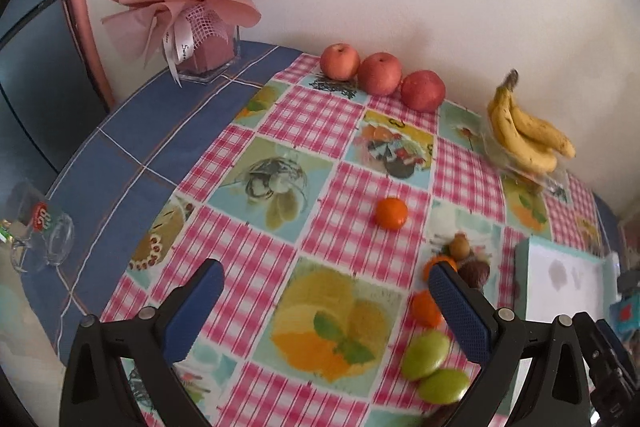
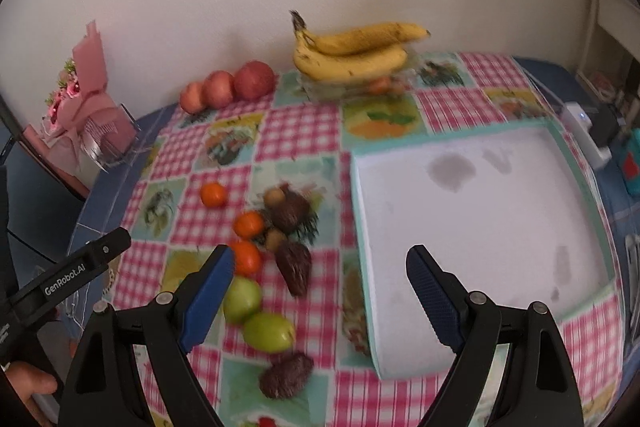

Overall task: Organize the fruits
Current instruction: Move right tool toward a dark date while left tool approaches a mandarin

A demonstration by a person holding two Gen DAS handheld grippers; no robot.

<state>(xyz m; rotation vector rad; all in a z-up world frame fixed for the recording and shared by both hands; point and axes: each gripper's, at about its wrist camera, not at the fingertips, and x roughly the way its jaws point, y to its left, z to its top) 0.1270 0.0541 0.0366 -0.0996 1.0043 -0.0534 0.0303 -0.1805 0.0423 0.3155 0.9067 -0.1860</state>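
Three red apples line the back wall, beside a banana bunch on a clear dish. Three oranges, two green fruits, small brown fruits and spiky dark fruits lie loose on the checked cloth. A white tray with a teal rim sits on the right. My left gripper is open above the cloth. My right gripper is open, hovering by the tray's left rim.
A pink bouquet in a glass box stands at the back left. A glass jar lies at the left table edge. A white device sits behind the tray. A person's hand holds the left gripper's body.
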